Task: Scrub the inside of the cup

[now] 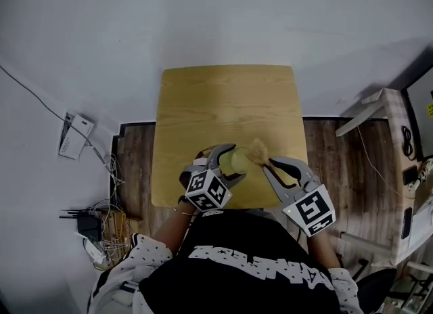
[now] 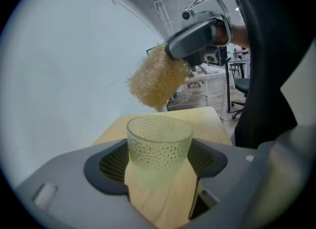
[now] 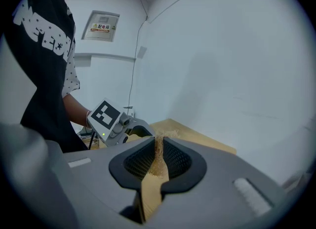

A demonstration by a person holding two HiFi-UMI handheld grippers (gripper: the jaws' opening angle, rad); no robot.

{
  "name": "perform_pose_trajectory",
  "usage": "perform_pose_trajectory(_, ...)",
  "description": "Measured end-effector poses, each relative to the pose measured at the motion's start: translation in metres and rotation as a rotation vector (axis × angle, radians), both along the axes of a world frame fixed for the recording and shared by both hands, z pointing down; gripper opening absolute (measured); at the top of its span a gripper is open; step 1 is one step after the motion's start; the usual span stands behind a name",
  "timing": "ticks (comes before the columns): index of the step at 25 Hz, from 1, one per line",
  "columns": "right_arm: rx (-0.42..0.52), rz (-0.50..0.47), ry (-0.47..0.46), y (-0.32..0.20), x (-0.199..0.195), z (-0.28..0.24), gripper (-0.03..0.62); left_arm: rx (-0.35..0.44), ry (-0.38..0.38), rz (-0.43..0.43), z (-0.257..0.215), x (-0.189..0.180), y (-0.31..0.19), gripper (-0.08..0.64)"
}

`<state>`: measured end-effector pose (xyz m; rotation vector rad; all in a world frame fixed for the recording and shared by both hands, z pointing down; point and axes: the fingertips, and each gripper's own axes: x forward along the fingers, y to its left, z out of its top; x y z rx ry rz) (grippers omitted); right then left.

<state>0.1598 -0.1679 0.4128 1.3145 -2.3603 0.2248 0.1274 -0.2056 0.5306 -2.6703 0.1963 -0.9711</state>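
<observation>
A pale green, dimpled glass cup point(image 2: 159, 144) sits upright between the jaws of my left gripper point(image 2: 159, 161), which is shut on its sides. In the head view the cup point(image 1: 236, 160) is held over the near part of the wooden table point(image 1: 223, 103), its mouth toward the right. My right gripper point(image 1: 272, 166) is shut on a straw-coloured fibrous scrubber point(image 1: 258, 150), whose bushy end hangs just outside the cup's rim. The left gripper view shows the scrubber point(image 2: 154, 79) above and beyond the cup, not inside it. In the right gripper view the scrubber point(image 3: 159, 146) is a thin strip pinched between the pads.
The small table stands against a white wall point(image 1: 203, 15). Cables and a power strip point(image 1: 95, 228) lie on the wooden floor at the left. White furniture point(image 1: 396, 143) stands at the right. The person's black shirt point(image 1: 237, 265) fills the bottom of the head view.
</observation>
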Motion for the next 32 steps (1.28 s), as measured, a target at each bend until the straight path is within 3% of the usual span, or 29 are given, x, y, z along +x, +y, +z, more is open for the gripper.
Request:
perform_pose_trajectory(9,-0.037,0.088,0.015,-0.016,-0.006,0.007,0.063,-0.066,0.040,0.035,0.011,-0.002,-0.019,0.368)
perform_pose_trajectory(32,-0.129,0.212,0.034,-0.024,0.000,0.025,0.064,-0.269,0.126,-0.007,0.056,0.013,-0.061,0.368)
